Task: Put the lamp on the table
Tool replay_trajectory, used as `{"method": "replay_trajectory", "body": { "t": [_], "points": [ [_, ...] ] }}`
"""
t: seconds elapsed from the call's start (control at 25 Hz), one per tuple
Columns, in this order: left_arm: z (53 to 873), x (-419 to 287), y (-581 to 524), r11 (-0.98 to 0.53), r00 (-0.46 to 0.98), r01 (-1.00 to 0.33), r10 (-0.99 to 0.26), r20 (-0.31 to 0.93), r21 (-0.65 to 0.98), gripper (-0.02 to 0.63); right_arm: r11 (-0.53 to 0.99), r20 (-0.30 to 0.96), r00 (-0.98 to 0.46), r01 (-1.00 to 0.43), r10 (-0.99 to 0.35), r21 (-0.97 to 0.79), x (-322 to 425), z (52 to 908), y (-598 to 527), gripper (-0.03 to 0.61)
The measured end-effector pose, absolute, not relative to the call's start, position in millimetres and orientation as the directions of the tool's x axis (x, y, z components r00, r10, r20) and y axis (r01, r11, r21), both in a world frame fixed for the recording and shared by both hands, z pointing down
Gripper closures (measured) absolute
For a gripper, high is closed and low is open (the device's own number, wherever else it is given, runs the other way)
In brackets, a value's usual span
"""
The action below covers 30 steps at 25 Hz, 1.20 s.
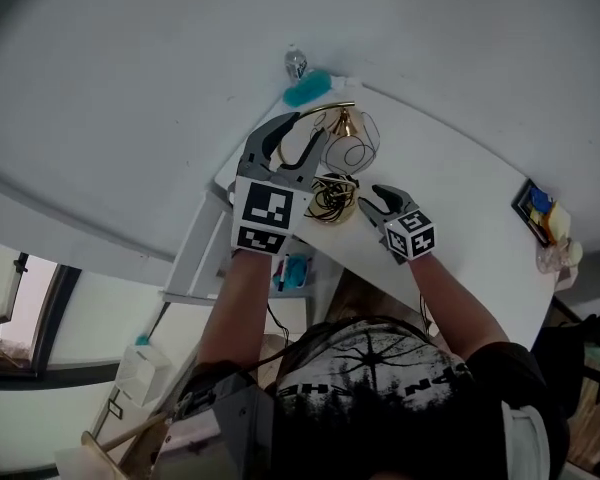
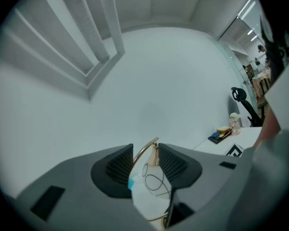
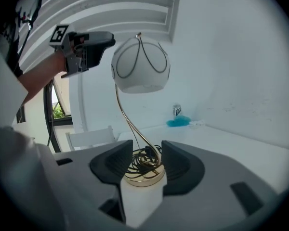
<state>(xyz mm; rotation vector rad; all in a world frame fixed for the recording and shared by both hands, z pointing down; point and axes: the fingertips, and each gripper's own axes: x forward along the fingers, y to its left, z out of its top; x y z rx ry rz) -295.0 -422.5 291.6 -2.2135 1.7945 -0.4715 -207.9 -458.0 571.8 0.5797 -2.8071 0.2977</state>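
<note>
Lamp (image 1: pixel 351 149) stands upright on the white table (image 1: pixel 450 198), near the table's corner at 12 o'clock from you in the head view. It looks already placed.

Left gripper (image 1: pixel 305 128): jaws wide apart, holding nothing. The gold stem (image 2: pixel 144 154) shows in the gap in the left gripper view, but neither pad presses on it. From the right gripper view this gripper hangs at 9 o'clock of the shade (image 3: pixel 140 64), apart from it.

Right gripper (image 1: pixel 372 198): jaws also spread and empty. The base (image 3: pixel 143 175) lies ahead between them, not clamped. In the head view this gripper sits just beside the base, at about its 4 o'clock.

Handling, as a judgement:
- The shade is a white globe that looks like glass with thin black wire over it, so treat it as fragile and slippery. Don't clamp it.
- The stem is a thin, stiff metal arc with a polished surface that may slide in the pads. It carries the globe out to one side, so the lamp is likely top-heavy and may tip.
- The base is a round gold disc and probably the heaviest part. Take it across the rim, low down.
- The black cord (image 3: pixel 145 157) is coiled loose on the base. It is soft and can snag a jaw or drag.
- If you need to move the lamp again, put one gripper on the base rim and the other low on the stem to steady it.
</note>
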Motion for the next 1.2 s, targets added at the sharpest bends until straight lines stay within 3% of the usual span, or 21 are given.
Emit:
{"method": "replay_trajectory", "body": {
  "t": [0.24,0.44,0.64,1.2],
  "points": [
    [307,-275,-394,-0.226,0.224,-0.96,-0.974,0.034,-0.163,0.507,0.94,0.161,-0.953,-0.286,-0.258,-0.186,-179,508,-429,0.396],
    [339,-238,-363,-0.255,0.249,-0.962,-0.966,0.07,-0.094,0.592,0.973,0.122,-0.975,-0.2,-0.186,-0.114,-149,470,-400,0.503],
    [366,-196,-334,-0.277,0.273,-0.959,-0.96,0.062,-0.063,0.598,0.982,0.121,-0.982,-0.156,-0.143,-0.107,-110,452,-376,0.557],
    [435,-100,-277,-0.31,0.308,-0.951,-0.939,0.154,0.012,0.598,0.98,0.08,-0.98,-0.187,-0.181,-0.074,-24,423,-330,0.56]
  ]
}}
